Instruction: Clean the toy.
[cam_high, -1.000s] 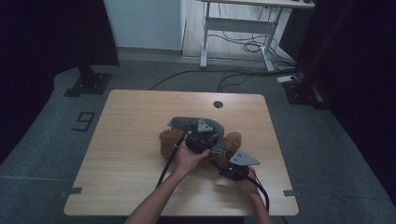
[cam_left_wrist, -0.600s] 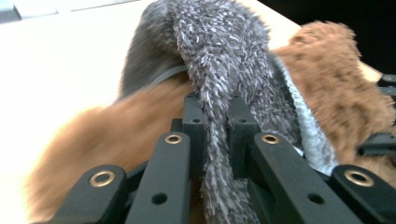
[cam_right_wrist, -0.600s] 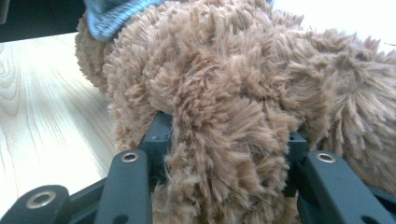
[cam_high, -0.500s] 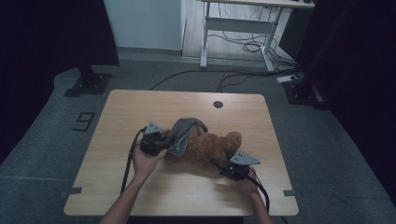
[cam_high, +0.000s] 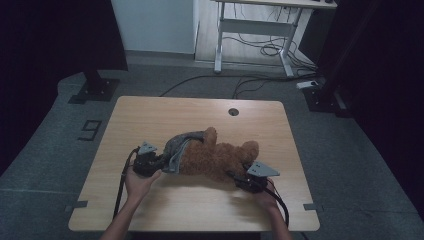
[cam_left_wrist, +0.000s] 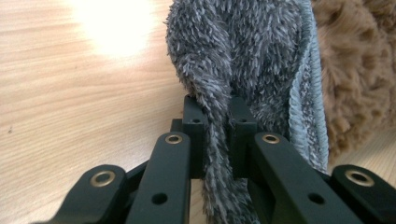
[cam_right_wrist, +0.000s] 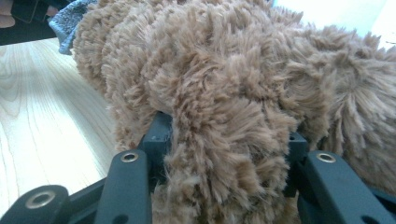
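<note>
My left gripper (cam_high: 159, 161) was clamped on a fold of the grey cloth (cam_high: 177, 148). In the left gripper view the jaws stood nearly together, with a narrow strip of the cloth (cam_left_wrist: 243, 60) pinched between them and its shaggy pile hanging down toward the camera. The cloth ran from my left gripper up and across the near-left part of the bear (cam_high: 215, 157), draped against its fur. A paler hemmed edge of the cloth lay just beside the bear's fur (cam_left_wrist: 355, 70) in that view.

My right gripper (cam_high: 245, 181) was clamped on the bear at its right end. In the right gripper view a thick wad of brown fur (cam_right_wrist: 219, 140) filled the gap between the jaws, which stood partly apart around it, both pressing into the pile. A corner of the cloth (cam_right_wrist: 65, 23) showed at the top left of that view, beyond the bear.

The bear lay on its side in the middle of the wooden table (cam_high: 165, 112), slightly toward my edge, between my two grippers. My left hand (cam_high: 137, 182) and right hand (cam_high: 267, 200) held the grippers low, just above the tabletop.
</note>
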